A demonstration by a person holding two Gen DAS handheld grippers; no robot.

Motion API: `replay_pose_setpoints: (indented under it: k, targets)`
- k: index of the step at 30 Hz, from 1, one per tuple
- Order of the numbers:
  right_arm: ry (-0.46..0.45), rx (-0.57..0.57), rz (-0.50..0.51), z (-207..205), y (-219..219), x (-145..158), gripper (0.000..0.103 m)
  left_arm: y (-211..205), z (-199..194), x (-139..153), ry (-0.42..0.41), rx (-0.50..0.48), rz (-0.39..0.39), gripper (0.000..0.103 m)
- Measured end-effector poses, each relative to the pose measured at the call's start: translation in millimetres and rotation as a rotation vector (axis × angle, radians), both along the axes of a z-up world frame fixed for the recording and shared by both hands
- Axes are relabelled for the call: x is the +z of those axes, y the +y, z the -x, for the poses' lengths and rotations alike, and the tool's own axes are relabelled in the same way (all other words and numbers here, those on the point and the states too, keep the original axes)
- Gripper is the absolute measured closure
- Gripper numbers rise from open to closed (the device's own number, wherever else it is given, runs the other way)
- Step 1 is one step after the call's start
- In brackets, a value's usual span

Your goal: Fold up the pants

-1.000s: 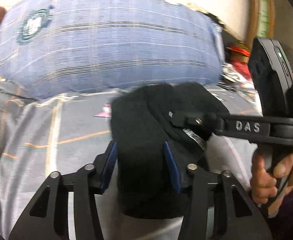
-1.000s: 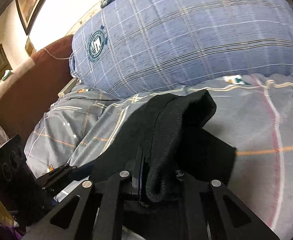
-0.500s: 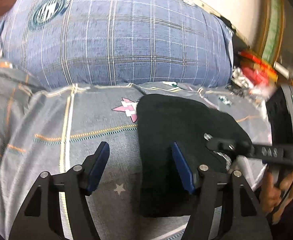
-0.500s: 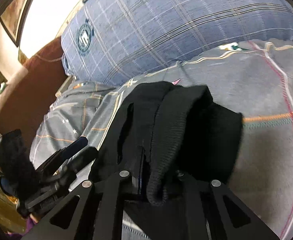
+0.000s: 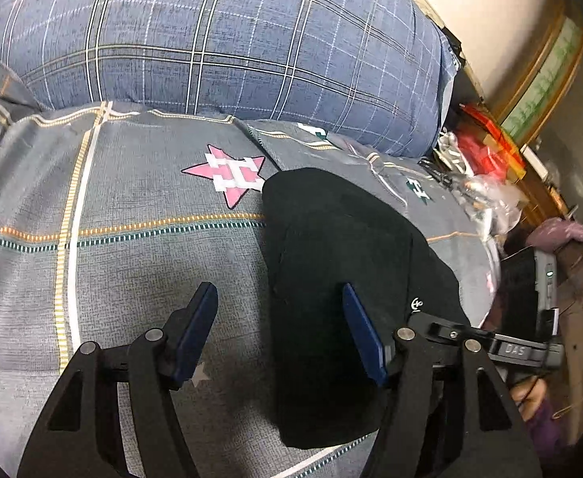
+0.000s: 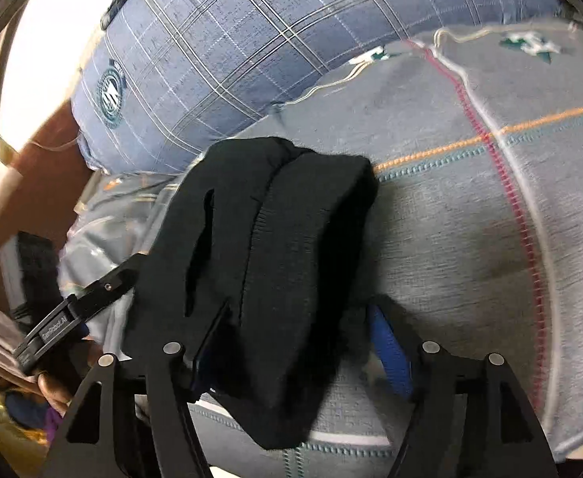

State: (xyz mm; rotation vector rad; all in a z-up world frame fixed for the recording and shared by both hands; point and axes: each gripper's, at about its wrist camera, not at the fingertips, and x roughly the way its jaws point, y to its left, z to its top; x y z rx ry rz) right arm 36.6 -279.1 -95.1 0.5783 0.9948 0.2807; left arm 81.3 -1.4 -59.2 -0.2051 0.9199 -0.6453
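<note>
The black pants point(image 5: 343, 247) lie folded into a compact stack on the grey patterned bedsheet point(image 5: 124, 247). My left gripper point(image 5: 277, 302) is open and empty; its right finger is over the stack's left edge and its left finger over bare sheet. In the right wrist view the pants point(image 6: 275, 239) lie between the blue pads of my right gripper point(image 6: 295, 326), whose jaws stand wide open around the near end of the stack without pinching it. The right gripper also shows in the left wrist view point(image 5: 450, 330), at the stack's right side.
A large blue plaid pillow point(image 5: 220, 36) lies behind the pants and also shows in the right wrist view point(image 6: 251, 40). Red packets and clutter point(image 5: 486, 159) sit at the far right beyond the bed's edge. A brown headboard point(image 6: 48, 175) is at the left.
My right gripper opened and let go of the pants, which dropped flat onto the stack. My left gripper drew back and left, off the pants.
</note>
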Motion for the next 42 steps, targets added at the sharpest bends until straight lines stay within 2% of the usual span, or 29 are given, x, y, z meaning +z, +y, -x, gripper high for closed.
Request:
replay_pose_setpoints:
  k: [7,8,10,13,15,16,18,24,30,33,36,37,38,39,40,42]
  targets:
    - [-0.080,-0.040,-0.046,-22,2,-6,0.032,-2,6,1,-0.007,-0.034,0.026,0.038]
    - [-0.089,-0.043,-0.049,-22,3,-5,0.035,-3,6,0,-0.006,-0.040,0.024,0.038]
    - [-0.122,-0.039,-0.027,-22,8,-2,0.052,-7,12,0,-0.025,-0.052,-0.005,0.038]
    - [-0.198,0.014,0.082,-18,27,10,0.067,-15,19,-2,-0.046,-0.082,-0.047,0.042]
    - [-0.253,0.045,0.208,-12,44,16,0.069,-18,24,-3,-0.056,-0.099,-0.054,0.057]
    - [-0.279,0.055,0.268,-9,52,19,0.070,-18,26,-3,-0.062,-0.102,-0.048,0.060]
    - [-0.314,0.070,0.318,-4,61,22,0.073,-17,31,-1,-0.083,-0.102,-0.046,0.063]
    - [-0.398,0.102,0.347,12,71,33,0.079,-11,40,7,-0.110,-0.107,-0.012,0.068]
    - [-0.515,0.098,0.303,19,73,66,0.079,-14,52,31,-0.253,-0.100,-0.014,0.069]
    - [-0.487,0.092,0.239,-4,67,72,0.079,-16,41,32,-0.257,-0.046,-0.029,0.069]
    - [-0.370,0.115,0.215,-42,70,52,0.079,-22,24,16,-0.225,0.041,-0.148,0.069]
    - [-0.299,0.123,0.255,-56,76,37,0.079,-24,18,9,-0.203,0.049,-0.176,0.068]
    - [-0.247,0.114,0.300,-65,80,25,0.075,-25,13,2,-0.174,0.056,-0.193,0.055]
    - [-0.211,0.099,0.336,-71,82,15,0.065,-24,9,-3,-0.153,0.094,-0.194,0.038]
    - [-0.211,0.089,0.342,-71,82,13,0.055,-21,7,-5,-0.147,0.134,-0.186,0.034]
    - [-0.213,0.084,0.352,-70,82,19,0.050,-17,4,-6,-0.130,0.164,-0.170,0.030]
